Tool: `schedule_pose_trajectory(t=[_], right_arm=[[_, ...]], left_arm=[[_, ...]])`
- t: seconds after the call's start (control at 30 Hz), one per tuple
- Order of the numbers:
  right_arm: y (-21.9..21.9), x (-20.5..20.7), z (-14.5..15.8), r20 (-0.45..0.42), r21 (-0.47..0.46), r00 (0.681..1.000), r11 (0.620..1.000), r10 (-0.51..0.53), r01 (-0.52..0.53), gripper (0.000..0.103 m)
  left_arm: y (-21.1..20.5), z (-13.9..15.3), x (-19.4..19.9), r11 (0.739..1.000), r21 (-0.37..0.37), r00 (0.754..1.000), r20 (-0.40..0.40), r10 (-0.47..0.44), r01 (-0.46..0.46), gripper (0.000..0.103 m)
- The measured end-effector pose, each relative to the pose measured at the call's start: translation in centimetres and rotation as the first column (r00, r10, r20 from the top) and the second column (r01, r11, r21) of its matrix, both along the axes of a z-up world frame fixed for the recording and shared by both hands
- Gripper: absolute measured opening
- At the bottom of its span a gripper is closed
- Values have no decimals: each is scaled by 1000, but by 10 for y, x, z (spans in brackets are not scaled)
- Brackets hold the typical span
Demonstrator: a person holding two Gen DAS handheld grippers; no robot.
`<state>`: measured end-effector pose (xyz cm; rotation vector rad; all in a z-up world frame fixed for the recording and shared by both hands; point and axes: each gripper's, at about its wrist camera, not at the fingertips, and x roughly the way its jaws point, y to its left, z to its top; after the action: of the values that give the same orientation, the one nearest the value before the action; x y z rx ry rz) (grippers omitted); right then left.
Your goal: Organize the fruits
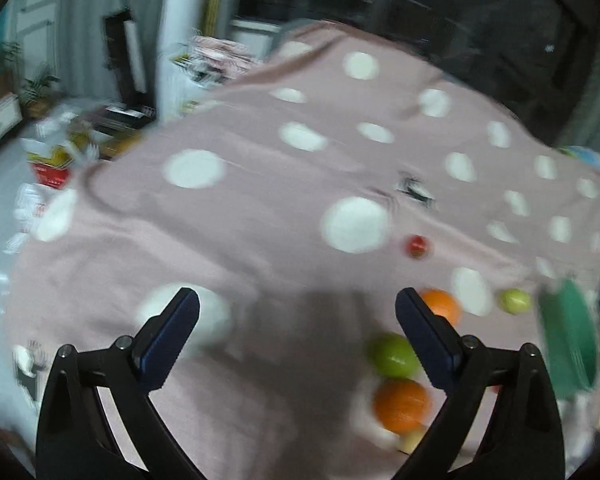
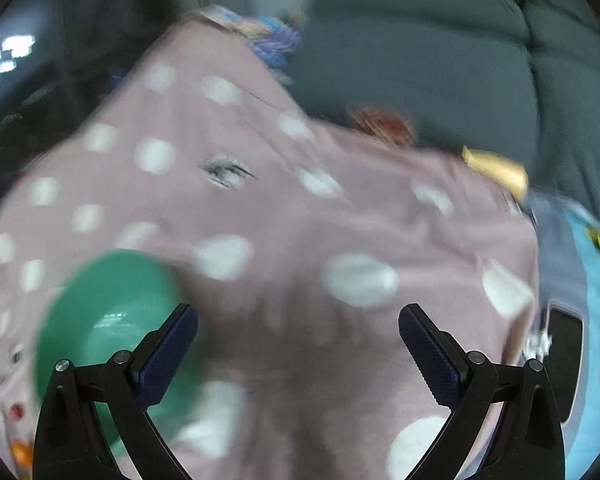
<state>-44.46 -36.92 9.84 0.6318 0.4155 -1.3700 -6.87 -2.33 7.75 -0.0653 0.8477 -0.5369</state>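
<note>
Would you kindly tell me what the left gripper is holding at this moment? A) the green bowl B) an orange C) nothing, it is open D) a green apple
C: in the left wrist view the left gripper is open with only the dotted pink cloth between its fingers, while the green apple and the oranges lie on the cloth to its right.

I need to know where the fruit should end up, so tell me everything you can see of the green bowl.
The green bowl is round, smooth and glossy, plastic by its look, with a light reflection inside. In the right wrist view it appears empty, resting on the pink dotted cloth, partly behind the right gripper's left finger. In the left wrist view it shows edge-on at the right, apart from the fruit. Blur hides finer detail.
</note>
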Motion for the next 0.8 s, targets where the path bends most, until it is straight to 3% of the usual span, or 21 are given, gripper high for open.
schedule_pose_trajectory(t=[0.1, 0.17, 0.3, 0.47, 0.57, 0.63, 0.8], right_arm=[[36, 33, 25, 24, -82, 987, 984, 161, -158, 101], [48, 57, 30, 43, -82, 963, 961, 268, -264, 101], [75, 106, 27, 98, -47, 883, 888, 459, -457, 101], [105, 162, 15, 82, 14, 799, 801, 595, -598, 95], [109, 180, 6, 93, 62, 759, 757, 644, -650, 93], [112, 195, -3, 106, 97, 726, 719, 680, -688, 84], [117, 211, -14, 129, 150, 676, 660, 726, -736, 77]], left_arm=[[-13, 5, -13, 996, -29, 997, -2, -80, 80, 98], [-21, 10, -23, 992, -25, 992, 26, -120, 121, 98], [-24, 10, -35, 979, -41, 980, 14, -201, 201, 93], [-39, 7, -48, 950, -13, 950, 5, -311, 311, 84], [-41, 1, -44, 951, -8, 950, -21, -310, 310, 75], [-39, -4, -40, 949, -18, 947, -56, -316, 315, 69], [-31, -4, -35, 952, -47, 948, -81, -307, 304, 53]])
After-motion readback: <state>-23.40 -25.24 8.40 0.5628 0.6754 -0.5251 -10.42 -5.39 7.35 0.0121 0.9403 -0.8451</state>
